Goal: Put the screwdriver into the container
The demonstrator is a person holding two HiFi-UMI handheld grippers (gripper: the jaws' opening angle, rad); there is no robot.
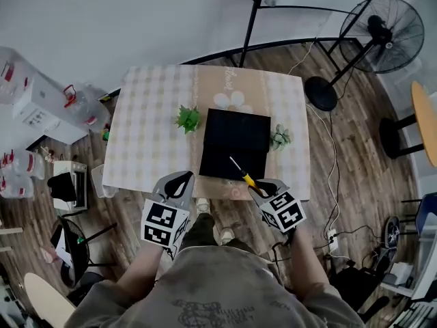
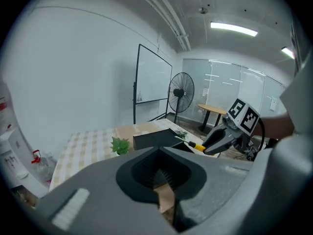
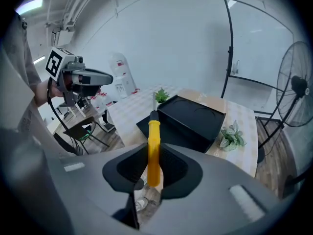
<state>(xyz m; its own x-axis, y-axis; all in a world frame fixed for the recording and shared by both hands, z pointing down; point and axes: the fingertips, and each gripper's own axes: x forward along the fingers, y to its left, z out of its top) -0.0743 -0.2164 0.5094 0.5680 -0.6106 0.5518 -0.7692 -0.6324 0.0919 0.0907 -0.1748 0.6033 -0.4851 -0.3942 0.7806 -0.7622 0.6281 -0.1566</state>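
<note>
A screwdriver (image 1: 244, 174) with a yellow handle (image 3: 153, 151) and thin metal shaft is clamped in my right gripper (image 1: 261, 189), which is shut on the handle. Its shaft points forward over the near edge of the black container (image 1: 234, 144), an open black box on the table. In the right gripper view the container (image 3: 193, 121) lies just beyond the tip. My left gripper (image 1: 179, 182) hovers at the table's near edge, left of the container, jaws together and nothing between them. The left gripper view shows the screwdriver (image 2: 191, 144) and the right gripper (image 2: 215, 141) off to its right.
The table (image 1: 147, 132) has a checked cloth. A small green plant (image 1: 188, 119) stands left of the container and another plant (image 1: 279, 137) at its right. A standing fan (image 1: 379, 26) is at the far right, with chairs and boxes on the floor at left.
</note>
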